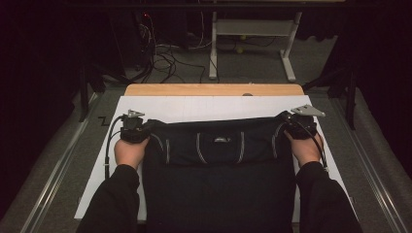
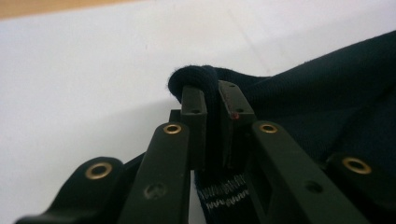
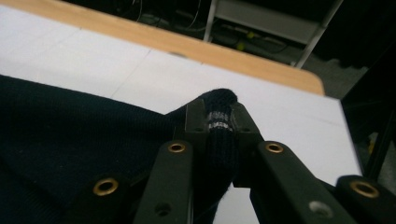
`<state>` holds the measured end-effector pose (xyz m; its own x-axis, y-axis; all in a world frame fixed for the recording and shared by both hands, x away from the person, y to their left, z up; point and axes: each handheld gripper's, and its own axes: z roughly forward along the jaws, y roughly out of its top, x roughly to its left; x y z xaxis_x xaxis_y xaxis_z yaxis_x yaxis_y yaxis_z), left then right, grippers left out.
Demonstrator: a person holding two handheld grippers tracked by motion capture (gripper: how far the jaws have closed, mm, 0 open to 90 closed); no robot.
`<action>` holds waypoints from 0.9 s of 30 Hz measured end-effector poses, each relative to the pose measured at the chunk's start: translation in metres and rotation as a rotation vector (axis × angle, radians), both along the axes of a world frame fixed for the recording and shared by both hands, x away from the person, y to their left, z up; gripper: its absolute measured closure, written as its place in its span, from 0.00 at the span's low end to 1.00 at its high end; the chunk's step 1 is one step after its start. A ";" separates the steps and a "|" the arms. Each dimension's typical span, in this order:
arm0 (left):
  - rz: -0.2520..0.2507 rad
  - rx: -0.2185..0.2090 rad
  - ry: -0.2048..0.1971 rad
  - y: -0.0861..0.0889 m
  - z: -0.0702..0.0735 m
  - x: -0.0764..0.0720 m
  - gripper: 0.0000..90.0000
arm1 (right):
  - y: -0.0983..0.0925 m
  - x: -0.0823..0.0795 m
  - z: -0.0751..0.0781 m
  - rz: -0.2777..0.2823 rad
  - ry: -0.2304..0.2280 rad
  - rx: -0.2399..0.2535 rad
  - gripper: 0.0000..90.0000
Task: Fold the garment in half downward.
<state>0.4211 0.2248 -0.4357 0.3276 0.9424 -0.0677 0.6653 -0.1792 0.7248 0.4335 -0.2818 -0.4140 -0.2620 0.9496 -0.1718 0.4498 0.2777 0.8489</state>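
High view: dark garment (image 1: pixel 218 165) lies on the white desk (image 1: pixel 194 108), its far portion doubled back toward the person; judged one fold under way, further folds outstanding. Left hand-held gripper (image 1: pixel 142 127) is clamped on the garment's corner, right hand-held gripper (image 1: pixel 287 122) on the opposite corner, cloth stretched between them.

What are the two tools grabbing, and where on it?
Both tools pinch the dark garment. The left tool clamps a bunched fold at its left edge; the right tool clamps a fold with a striped band at its right edge.
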 end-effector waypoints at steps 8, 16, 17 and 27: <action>0.060 0.031 0.076 -0.002 -0.023 0.005 0.59 | 0.006 0.006 -0.025 -0.020 0.088 -0.036 0.88; 0.081 -0.011 0.006 0.006 -0.009 -0.003 0.40 | 0.002 0.004 -0.022 -0.042 0.082 0.006 0.55; 0.060 -0.035 0.000 0.006 -0.004 -0.008 0.40 | 0.001 0.003 -0.020 -0.044 0.080 0.011 0.53; -0.081 -0.060 -0.022 -0.015 -0.008 -0.040 0.33 | -0.010 -0.034 -0.022 0.000 0.075 0.086 0.48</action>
<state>0.3816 0.2100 -0.4440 0.4048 0.9071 -0.1158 0.6344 -0.1874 0.7499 0.3998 -0.2918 -0.4364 -0.2707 0.9602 -0.0692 0.5130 0.2047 0.8336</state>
